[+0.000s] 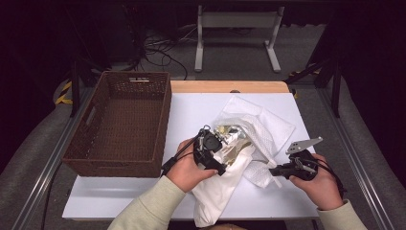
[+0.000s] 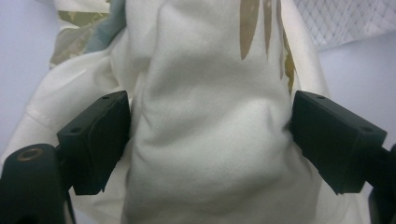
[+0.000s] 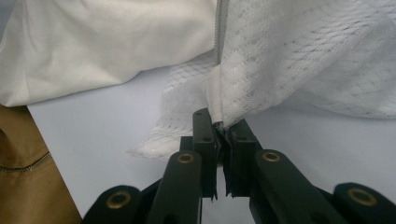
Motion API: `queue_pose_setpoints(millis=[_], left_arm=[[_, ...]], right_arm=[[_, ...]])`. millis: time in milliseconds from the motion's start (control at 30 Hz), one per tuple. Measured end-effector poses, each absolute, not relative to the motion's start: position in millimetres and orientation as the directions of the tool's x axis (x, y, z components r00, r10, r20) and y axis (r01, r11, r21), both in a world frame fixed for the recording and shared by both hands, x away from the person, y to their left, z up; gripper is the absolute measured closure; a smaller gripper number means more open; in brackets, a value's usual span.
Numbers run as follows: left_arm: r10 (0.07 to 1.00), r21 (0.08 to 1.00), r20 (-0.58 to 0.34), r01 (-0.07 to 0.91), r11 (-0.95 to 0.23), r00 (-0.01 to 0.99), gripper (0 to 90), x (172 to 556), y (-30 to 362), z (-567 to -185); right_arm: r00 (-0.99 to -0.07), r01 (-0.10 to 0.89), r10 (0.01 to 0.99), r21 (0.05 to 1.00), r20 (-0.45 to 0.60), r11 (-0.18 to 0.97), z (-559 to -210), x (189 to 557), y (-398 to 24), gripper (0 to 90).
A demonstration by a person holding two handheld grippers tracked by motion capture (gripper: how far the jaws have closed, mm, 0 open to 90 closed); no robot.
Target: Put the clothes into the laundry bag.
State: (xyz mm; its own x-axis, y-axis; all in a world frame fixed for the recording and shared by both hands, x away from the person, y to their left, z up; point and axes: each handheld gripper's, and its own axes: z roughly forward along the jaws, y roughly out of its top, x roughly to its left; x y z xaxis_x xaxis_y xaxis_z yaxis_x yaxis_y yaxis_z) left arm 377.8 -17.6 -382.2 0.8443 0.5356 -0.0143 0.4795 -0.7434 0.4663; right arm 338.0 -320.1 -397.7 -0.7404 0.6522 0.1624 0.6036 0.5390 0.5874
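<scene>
Cream garment point(image 1: 218, 184) half inside mesh bag point(image 1: 268, 125); rest hangs out. Right gripper point(image 3: 219, 128) clamps bag's edge; left gripper point(image 2: 210, 140) spread wide around garment, not pinching.

Dark room, grey carpet floor point(image 1: 38, 143), white metal frame point(image 1: 237, 36), tangled black cables point(image 1: 160, 50)

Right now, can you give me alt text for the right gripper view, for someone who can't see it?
The right gripper, its black jaws shut, pinches the zipper edge of a white mesh laundry bag just above a white table. A cream cloth lies bunched behind on the left.
</scene>
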Motion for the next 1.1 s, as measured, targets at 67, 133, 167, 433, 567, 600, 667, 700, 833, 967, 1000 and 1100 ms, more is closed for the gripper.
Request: queue_pose_setpoints(millis=[67, 133, 167, 433, 567, 600, 667, 700, 833, 967, 1000, 1100], left_arm=[[0.520, 0.453, -0.025, 0.473, -0.756, 0.854, 13.3, 377.4, -17.1, -386.6], [0.513, 0.447, -0.029, 0.471, -0.761, 0.858, 12.3, 376.6, -16.5, -391.8], [0.513, 0.447, -0.029, 0.471, -0.761, 0.858, 11.7, 376.6, -16.5, -391.8], [0.494, 0.405, -0.032, 0.463, -0.788, 0.869, 7.5, 371.7, -17.3, -414.7], [0.489, 0.412, -0.034, 0.458, -0.788, 0.872, 7.5, 370.6, -15.6, -421.5], [0.492, 0.414, -0.036, 0.462, -0.785, 0.870, 7.4, 369.6, -15.7, -423.4], [0.488, 0.413, -0.033, 0.456, -0.789, 0.873, 7.3, 369.1, -15.7, -425.8], [0.482, 0.411, -0.030, 0.451, -0.793, 0.876, 7.5, 368.8, -15.7, -427.4], [0.473, 0.414, 0.003, 0.430, -0.803, 0.881, 10.0, 365.9, -17.0, -431.6], [0.443, 0.410, 0.076, 0.377, -0.830, 0.893, 27.4, 361.7, -17.6, -429.4], [0.438, 0.414, 0.102, 0.362, -0.835, 0.893, 38.9, 360.4, -18.0, -429.2], [0.435, 0.405, 0.143, 0.348, -0.845, 0.889, 60.4, 357.1, -20.6, -425.9]], right_arm=[[-0.739, 0.606, 0.654, 0.587, 0.163, 0.538, -398.3, 338.5, -321.1, 84.9], [-0.736, 0.608, 0.657, 0.587, 0.164, 0.534, -398.6, 338.7, -322.4, 85.0], [-0.736, 0.608, 0.657, 0.587, 0.164, 0.534, -398.6, 338.7, -322.4, 85.0], [-0.732, 0.612, 0.661, 0.587, 0.166, 0.531, -399.0, 338.9, -324.3, 85.0], [-0.733, 0.610, 0.660, 0.587, 0.164, 0.532, -399.5, 339.0, -324.0, 85.0], [-0.734, 0.609, 0.660, 0.587, 0.163, 0.533, -399.6, 338.9, -323.8, 85.0], [-0.734, 0.609, 0.659, 0.587, 0.163, 0.533, -399.6, 338.9, -323.7, 85.0], [-0.734, 0.609, 0.659, 0.587, 0.163, 0.533, -399.8, 339.0, -323.5, 85.0], [-0.735, 0.609, 0.658, 0.585, 0.163, 0.536, -399.9, 339.0, -323.2, 84.9], [-0.737, 0.608, 0.656, 0.585, 0.163, 0.537, -400.2, 339.1, -322.9, 84.9], [-0.736, 0.608, 0.657, 0.585, 0.162, 0.537, -400.2, 339.1, -322.8, 84.9], [-0.737, 0.608, 0.656, 0.585, 0.163, 0.537, -400.1, 339.0, -322.7, 84.9]])
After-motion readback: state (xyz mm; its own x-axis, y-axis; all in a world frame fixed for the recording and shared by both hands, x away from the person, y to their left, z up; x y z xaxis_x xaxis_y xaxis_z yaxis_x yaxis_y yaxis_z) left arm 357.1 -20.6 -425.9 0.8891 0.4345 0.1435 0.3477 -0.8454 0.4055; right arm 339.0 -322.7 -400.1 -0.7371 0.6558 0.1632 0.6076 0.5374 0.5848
